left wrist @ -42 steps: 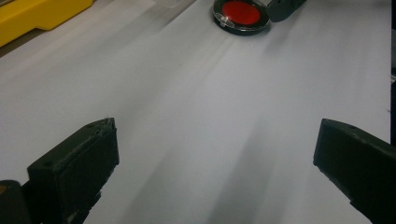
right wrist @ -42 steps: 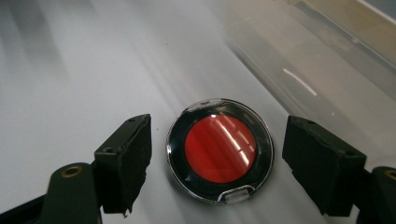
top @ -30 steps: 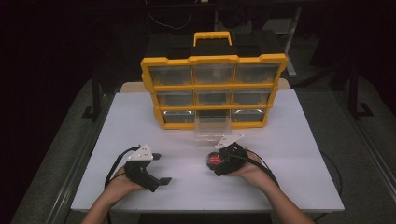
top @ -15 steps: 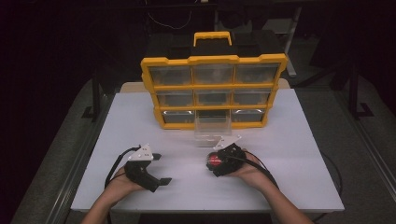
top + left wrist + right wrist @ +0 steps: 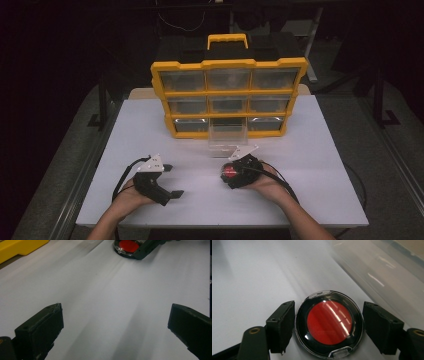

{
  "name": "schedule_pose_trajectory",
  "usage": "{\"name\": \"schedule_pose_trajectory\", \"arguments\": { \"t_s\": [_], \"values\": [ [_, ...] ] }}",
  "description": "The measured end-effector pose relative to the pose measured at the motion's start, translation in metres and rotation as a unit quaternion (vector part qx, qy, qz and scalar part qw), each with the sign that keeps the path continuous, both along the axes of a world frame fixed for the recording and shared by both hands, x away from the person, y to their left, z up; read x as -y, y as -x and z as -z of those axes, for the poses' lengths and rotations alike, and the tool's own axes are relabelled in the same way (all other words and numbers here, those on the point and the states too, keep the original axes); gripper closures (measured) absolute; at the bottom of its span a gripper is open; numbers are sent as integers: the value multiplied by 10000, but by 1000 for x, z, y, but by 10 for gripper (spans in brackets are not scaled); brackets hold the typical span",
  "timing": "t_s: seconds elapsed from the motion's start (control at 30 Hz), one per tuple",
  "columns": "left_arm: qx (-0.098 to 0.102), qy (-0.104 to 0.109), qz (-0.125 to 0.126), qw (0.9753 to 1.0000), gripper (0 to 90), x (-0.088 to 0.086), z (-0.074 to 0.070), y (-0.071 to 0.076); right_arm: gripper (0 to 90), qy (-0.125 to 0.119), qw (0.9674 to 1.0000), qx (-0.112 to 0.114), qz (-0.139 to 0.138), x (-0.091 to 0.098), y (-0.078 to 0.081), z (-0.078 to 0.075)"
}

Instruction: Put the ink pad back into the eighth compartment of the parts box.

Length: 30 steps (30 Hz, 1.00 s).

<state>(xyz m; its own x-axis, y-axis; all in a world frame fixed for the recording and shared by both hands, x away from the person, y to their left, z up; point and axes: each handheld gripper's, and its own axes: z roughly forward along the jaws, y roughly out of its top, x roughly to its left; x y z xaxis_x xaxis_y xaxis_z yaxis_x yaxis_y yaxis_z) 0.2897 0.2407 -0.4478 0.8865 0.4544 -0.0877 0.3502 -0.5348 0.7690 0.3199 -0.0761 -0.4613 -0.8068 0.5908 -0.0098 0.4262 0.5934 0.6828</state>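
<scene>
**Right gripper closing on the compact, left idle**

Right gripper (image 5: 231, 173): jaws have just been closing around the round black compact with a red centre and clear lid (image 5: 329, 323). In the right gripper view the left pad sits at the rim, apparently touching; the right pad stands a sliver off the rim, so I read it as bracketing, not yet clamped (contact on the left pad is hard to confirm).

Compact location: flat on the white table top (image 5: 320, 165), front right of centre, just in front of the clear plastic drawer (image 5: 227, 137) that is pulled out of the bottom middle slot of the yellow nine-drawer organiser with a carry handle (image 5: 229, 95). In the left gripper view the compact (image 5: 127, 246) sits at the top edge, between the other gripper's jaws.

Left gripper (image 5: 170, 181): jaws spread wide, nothing between them, just bare table. It rests low on the front left of the table, held by the person's left hand (image 5: 131, 196), well apart from the compact. The person's right hand (image 5: 265, 182) wraps the right gripper's body from behind.

The organiser stands upright at the table's far edge, other drawers shut.
</scene>
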Motion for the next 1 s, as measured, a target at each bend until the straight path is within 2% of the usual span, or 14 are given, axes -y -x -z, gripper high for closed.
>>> {"name": "schedule_pose_trajectory", "arguments": {
  "t_s": [1.0],
  "values": [
    [2,-28,-7,10000,0,-1,0,0,287,20,10000,-25,-1,5,1,-5]
  ]
}}
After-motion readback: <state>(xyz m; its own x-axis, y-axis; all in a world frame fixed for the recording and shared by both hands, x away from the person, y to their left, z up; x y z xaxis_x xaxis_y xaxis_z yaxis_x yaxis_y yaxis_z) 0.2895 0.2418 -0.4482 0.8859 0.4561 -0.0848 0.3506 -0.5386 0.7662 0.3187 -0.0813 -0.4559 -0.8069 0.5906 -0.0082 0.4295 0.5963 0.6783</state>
